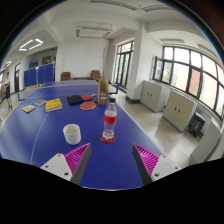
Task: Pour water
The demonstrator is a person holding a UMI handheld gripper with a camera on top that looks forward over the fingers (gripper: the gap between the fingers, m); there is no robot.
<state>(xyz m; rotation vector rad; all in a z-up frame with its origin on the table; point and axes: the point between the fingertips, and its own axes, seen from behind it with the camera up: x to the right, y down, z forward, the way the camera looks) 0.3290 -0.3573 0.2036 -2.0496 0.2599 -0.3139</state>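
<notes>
Broadly, a big room with white walls, ceiling lights and a row of windows along one side surrounds a long blue table that fills the lower middle of the view. White cabinets stand under the windows, and blue chairs sit against the far wall. On the table, a clear plastic bottle with a red label and a white cap stands upright just ahead of the fingers, a little toward the right one. A small white cup stands near it, ahead of the left finger and apart from the bottle. Farther back lie a yellow book, a round red dish, an orange bottle and a few flat items too small to make out. The gripper hangs above the near table edge with its fingers spread wide, pink pads showing, holding nothing.
</notes>
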